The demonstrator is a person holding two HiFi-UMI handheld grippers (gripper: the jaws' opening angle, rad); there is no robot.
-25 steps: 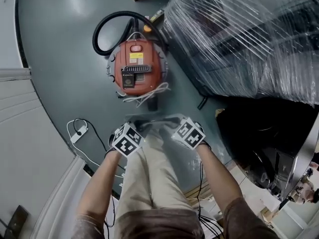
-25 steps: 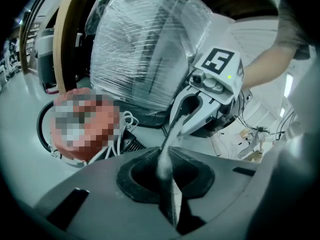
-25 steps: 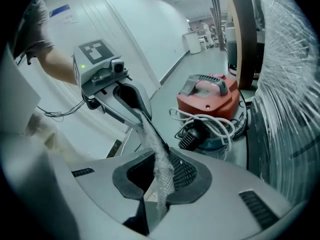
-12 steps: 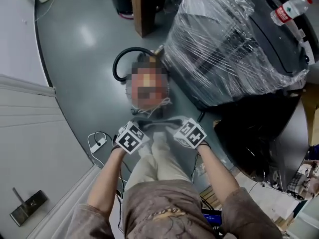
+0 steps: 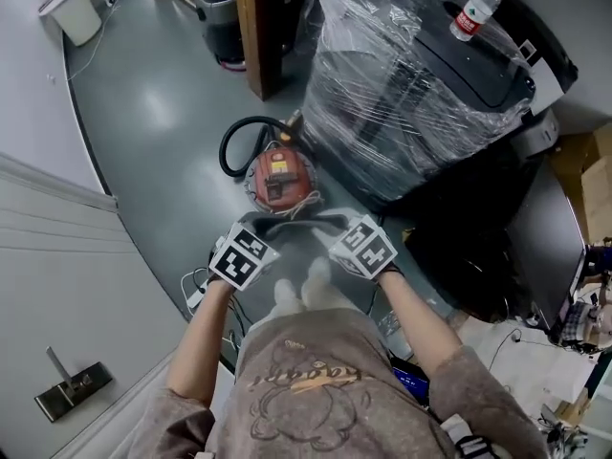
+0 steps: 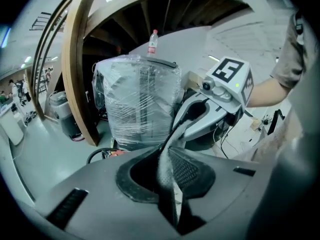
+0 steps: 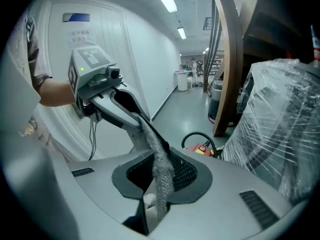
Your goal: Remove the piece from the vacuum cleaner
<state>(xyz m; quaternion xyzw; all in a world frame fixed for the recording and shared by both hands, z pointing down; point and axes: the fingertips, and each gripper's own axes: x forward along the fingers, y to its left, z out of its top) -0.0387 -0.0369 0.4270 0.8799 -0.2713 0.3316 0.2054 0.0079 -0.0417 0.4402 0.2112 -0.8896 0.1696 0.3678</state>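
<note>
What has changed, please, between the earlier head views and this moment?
The left gripper and right gripper have carried the grey mesh piece up and away from the red vacuum cleaner, which now looks far smaller below as the person straightens up. Unchanged: both grippers stay shut on the piece, stretched between them, and the vacuum cleaner sits on the floor.

Glossy grey-green floor (image 5: 153,103). Standing on it: red vacuum cleaner (image 5: 280,182) with coiled black hose (image 5: 232,140), just beside film-wrapped machine (image 5: 402,84); wooden post (image 5: 253,27); dark bin (image 5: 216,12).
</note>
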